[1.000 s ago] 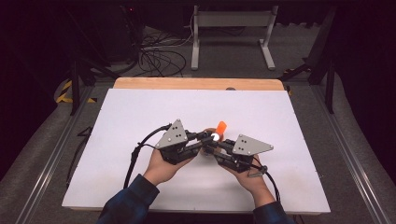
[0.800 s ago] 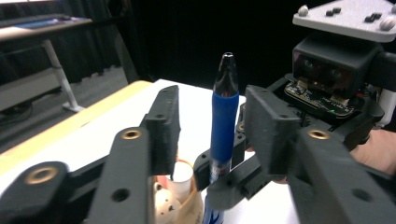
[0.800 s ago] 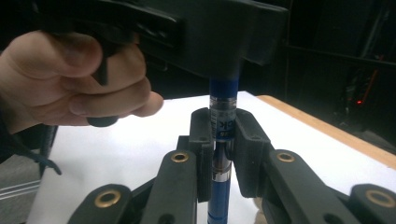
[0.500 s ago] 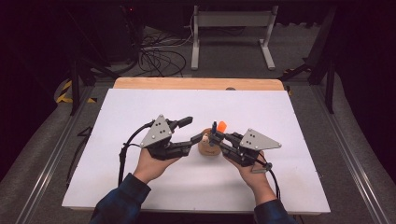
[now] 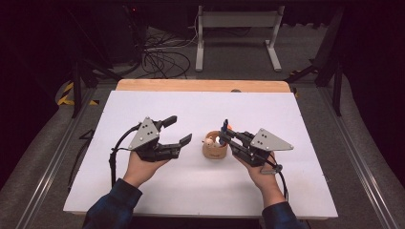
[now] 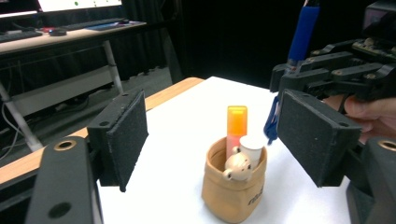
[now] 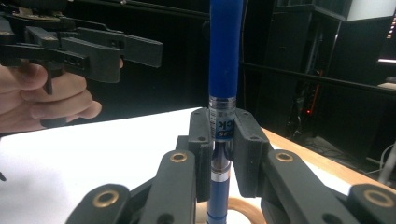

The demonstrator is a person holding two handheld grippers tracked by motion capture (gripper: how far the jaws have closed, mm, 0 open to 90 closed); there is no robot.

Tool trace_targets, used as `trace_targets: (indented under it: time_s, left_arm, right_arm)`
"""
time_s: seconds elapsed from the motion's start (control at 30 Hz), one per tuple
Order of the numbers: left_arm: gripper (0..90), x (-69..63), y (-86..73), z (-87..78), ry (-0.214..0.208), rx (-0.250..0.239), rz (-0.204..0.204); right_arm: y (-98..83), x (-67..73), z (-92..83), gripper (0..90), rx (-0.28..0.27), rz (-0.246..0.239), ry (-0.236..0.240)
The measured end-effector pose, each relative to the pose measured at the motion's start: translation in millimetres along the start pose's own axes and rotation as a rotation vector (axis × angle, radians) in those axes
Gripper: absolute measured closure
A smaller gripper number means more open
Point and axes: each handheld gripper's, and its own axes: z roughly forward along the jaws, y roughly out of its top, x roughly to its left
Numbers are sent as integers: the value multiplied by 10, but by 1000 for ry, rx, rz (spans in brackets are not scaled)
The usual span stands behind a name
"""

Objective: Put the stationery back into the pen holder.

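Observation:
A tan fabric pouch (image 5: 213, 150) stands upright on the white table (image 5: 296, 119). It holds an orange highlighter (image 6: 236, 122), a white capped item and a small bear-shaped figure (image 6: 236, 167). My right gripper (image 5: 224, 136) is at the pouch's right rim, shut on a blue pen (image 7: 225, 56) held upright above the pouch's opening (image 7: 240, 205). My left gripper (image 5: 177, 130) is to the left of the pouch and apart from it. Its jaws have just been opening and nothing is between its pads (image 6: 122, 135). In the left gripper view my left gripper (image 6: 217, 140) faces the pouch (image 6: 231, 196).
A wooden strip (image 5: 200, 86) borders the table's far edge. Beyond it lie floor cables (image 5: 160, 59) and a metal stand (image 5: 236, 28). Metal rails run along both sides of the table. A desk with a monitor (image 6: 70, 18) is in the background.
My left gripper has drawn back to the left from the pouch and its jaws have opened. The right gripper has stayed at the pouch with the pen.

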Motion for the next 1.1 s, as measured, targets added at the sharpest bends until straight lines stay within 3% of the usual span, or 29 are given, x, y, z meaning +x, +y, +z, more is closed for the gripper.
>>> trace_targets:
  time_s: [0.3,0.6,0.7,1.1]
  left_arm:
    - [222,80,-82,-91,23,-12,11]
    - [210,178,-227,-168,49,-9,-16]
    - [202,197,-266,-185,61,2,-4]
    - [198,242,-408,-271,91,8,-29]
  right_arm:
    - [-28,-50,-19,797,5,-12,-44]
    - [-76,-84,-29,798,11,-31,-87]
    - [-108,-95,-14,797,14,-21,-94]
    - [-269,-136,66,797,32,-14,-121]
